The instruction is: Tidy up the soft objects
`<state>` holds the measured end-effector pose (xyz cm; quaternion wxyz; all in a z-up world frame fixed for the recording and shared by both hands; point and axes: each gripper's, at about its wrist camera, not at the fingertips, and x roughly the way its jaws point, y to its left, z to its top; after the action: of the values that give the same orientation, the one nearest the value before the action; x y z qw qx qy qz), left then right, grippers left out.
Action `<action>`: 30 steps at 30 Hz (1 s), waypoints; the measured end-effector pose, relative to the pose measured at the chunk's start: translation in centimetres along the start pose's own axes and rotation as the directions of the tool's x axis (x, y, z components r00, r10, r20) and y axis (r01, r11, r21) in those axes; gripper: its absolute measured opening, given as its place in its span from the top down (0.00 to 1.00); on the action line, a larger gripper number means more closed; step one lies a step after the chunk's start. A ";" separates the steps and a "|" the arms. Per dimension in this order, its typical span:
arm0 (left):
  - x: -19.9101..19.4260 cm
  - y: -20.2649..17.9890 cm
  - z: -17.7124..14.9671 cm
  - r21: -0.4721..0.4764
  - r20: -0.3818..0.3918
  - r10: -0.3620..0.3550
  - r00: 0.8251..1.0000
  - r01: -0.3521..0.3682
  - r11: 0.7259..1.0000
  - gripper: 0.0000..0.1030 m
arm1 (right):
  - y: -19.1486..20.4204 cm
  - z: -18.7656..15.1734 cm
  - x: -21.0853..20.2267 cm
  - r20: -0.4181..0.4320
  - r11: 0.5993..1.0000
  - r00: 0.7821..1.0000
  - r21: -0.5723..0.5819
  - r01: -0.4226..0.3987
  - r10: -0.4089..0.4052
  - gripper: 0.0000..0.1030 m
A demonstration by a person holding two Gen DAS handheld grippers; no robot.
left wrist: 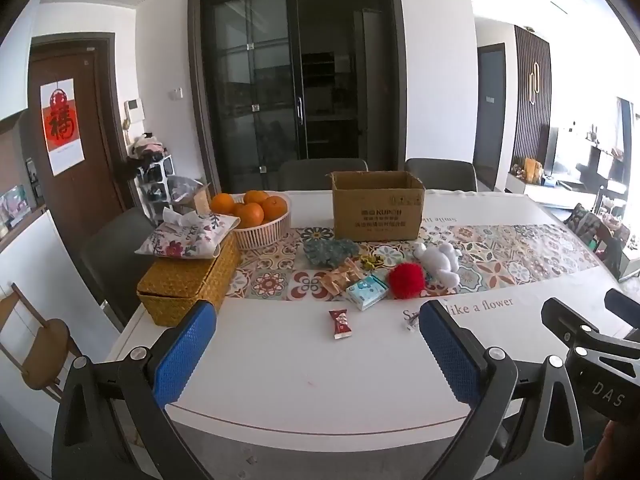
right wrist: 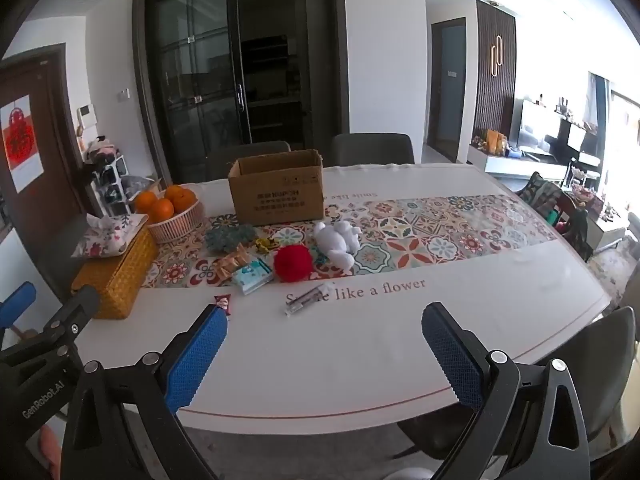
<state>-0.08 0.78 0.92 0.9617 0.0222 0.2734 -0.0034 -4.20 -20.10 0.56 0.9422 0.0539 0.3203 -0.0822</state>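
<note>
Both grippers, left gripper (left wrist: 316, 322) and right gripper (right wrist: 324, 326), hang with jaws spread wide and empty over the table (left wrist: 304, 384) edge. Farther on lie a red pompom (right wrist: 293, 263) and white plush toy (right wrist: 338, 242). The cardboard box (left wrist: 378, 206) hides its inside; its print is illegible.

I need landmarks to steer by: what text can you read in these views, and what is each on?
"Smile like a flower": table mat, partly covered.
"KUPOII", roughly: cardboard box; lines below too blurred.
"DAS": right gripper body.
"GenRoboLAI", roughly: left gripper body.
Red character: door poster.
Snack and tissue packets: too small.
</note>
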 end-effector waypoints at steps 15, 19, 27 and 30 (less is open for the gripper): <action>-0.1 -0.2 -0.2 0.002 0.004 0.003 1.000 -0.003 1.000 0.00 | 0.2 0.3 -0.3 0.003 1.000 1.000 -0.003 -0.001 0.001 0.04; -0.1 -0.3 -0.2 0.003 0.004 0.003 1.000 -0.003 1.000 0.00 | 0.1 0.3 -0.4 0.004 1.000 1.000 0.000 -0.004 0.004 0.04; -0.1 -0.2 -0.2 0.002 0.004 0.001 1.000 -0.001 1.000 0.00 | -0.1 0.4 -0.7 0.011 1.000 1.000 -0.002 -0.004 0.004 0.04; -0.1 -0.3 -0.2 0.002 0.005 0.000 1.000 0.000 1.000 0.00 | -0.1 0.4 -0.8 0.012 1.000 1.000 -0.002 -0.009 0.009 0.04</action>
<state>-0.30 0.50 0.76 0.9623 0.0230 0.2711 -0.0036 -4.57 -20.17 1.37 0.9445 0.0537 0.3146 -0.0781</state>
